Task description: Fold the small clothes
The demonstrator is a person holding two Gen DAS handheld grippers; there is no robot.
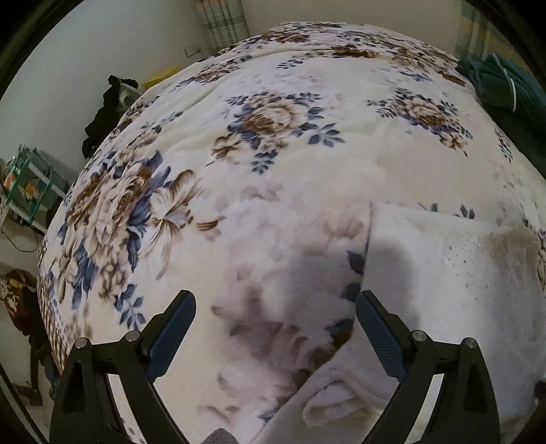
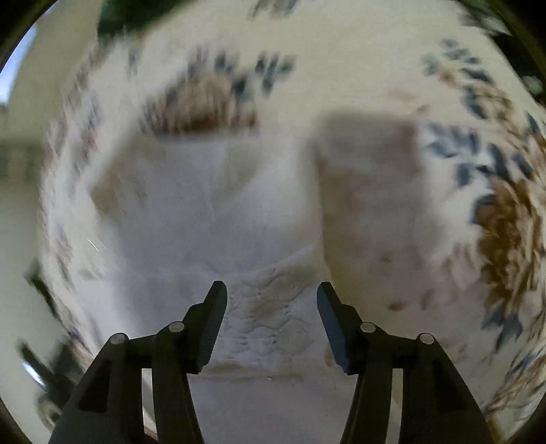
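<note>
A small white garment (image 1: 443, 290) lies flat on a floral blanket (image 1: 273, 153), at the lower right of the left wrist view, with a bunched fold near its bottom edge. My left gripper (image 1: 275, 304) is open and empty, above the blanket beside the garment's left edge. In the right wrist view, which is motion-blurred, the same white garment (image 2: 211, 211) fills the centre. My right gripper (image 2: 271, 295) is open, hovering over a ribbed, stitched band of the garment (image 2: 269, 317) that lies between the jaws. Nothing is held.
The blanket covers a bed. Dark green clothing (image 1: 501, 82) lies at the bed's far right. Black clothes (image 1: 105, 112) hang at the left, near a green-framed rack (image 1: 30, 184). A curtain (image 1: 221, 20) hangs behind the bed.
</note>
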